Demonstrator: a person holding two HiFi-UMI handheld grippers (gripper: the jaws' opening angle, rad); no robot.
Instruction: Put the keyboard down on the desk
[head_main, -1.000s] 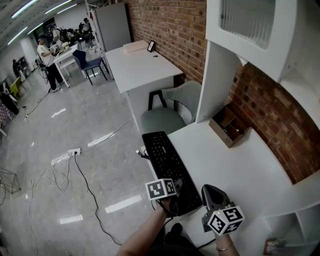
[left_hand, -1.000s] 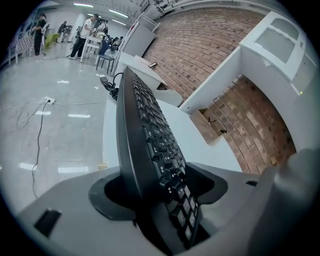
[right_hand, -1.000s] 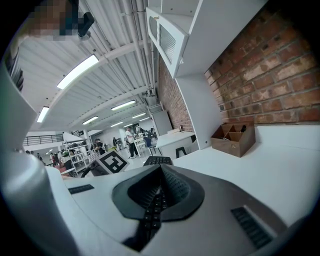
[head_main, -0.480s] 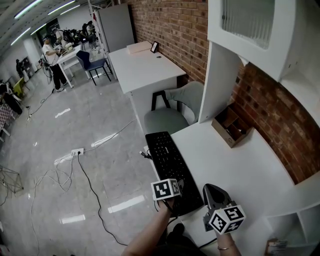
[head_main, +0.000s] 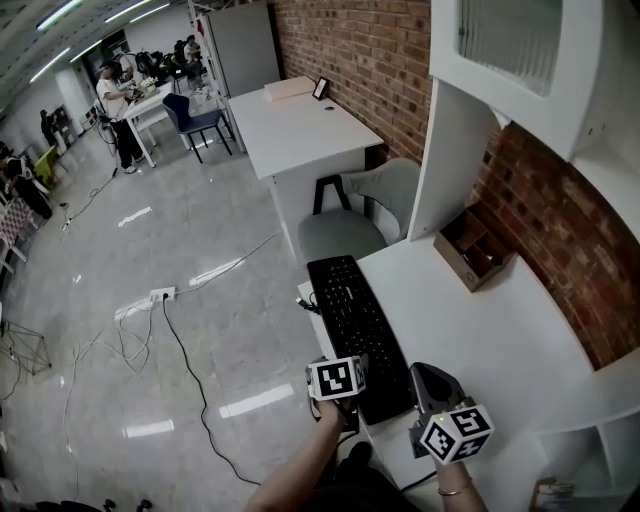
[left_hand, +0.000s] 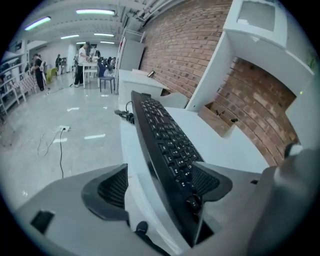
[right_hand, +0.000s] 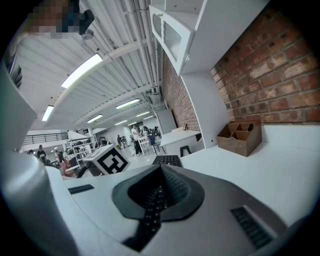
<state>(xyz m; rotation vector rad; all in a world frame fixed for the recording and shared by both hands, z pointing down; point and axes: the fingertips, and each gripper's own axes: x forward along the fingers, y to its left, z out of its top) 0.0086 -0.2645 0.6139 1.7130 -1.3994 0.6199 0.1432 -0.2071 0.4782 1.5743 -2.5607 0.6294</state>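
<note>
Head view: the keyboard (head_main: 358, 330) lies flat along the tabletop's (head_main: 480, 330) left edge. Left gripper view: the left claw (left_hand: 160, 185) is opening, with the keyboard's near end loose between its pads (so the tabletop likely bears it). Right gripper view: the right claw (right_hand: 155, 200) clamps that same end, not yet released.

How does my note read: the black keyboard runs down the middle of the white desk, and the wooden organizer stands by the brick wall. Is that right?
Not quite. The keyboard runs along the desk's outer edge, next to the open floor, not down the middle. The head view shows this. The wooden organizer does stand by the brick wall.
</note>
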